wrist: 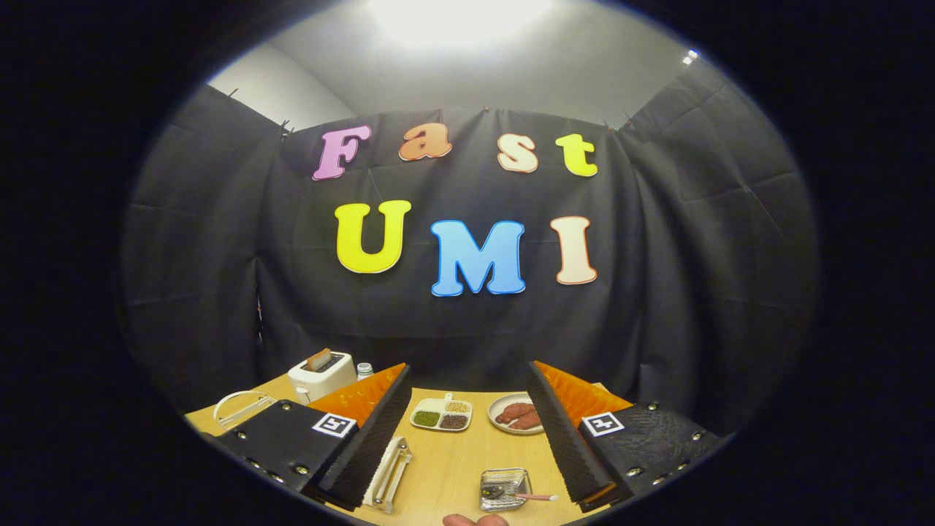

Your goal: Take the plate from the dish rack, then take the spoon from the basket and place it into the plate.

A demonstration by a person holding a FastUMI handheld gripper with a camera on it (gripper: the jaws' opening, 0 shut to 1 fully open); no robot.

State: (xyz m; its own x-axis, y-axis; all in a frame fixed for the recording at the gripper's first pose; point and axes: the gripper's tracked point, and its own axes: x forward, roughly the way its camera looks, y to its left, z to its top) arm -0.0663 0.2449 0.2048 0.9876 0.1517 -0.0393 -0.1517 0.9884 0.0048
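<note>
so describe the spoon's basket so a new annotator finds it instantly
Start at the wooden table under the black cloth wall. Between the open gripper fingers, nearest the camera, sits a small wire basket, well in front of the divided snack tray and the plate of meat. It alone is shiny metal mesh, with a pink-handled spoon poking out.

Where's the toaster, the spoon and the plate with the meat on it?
toaster [321,375]: gripper view, its white front.
spoon [533,497]: gripper view, its pink handle.
meat plate [497,405]: gripper view, its bare rim.
</note>
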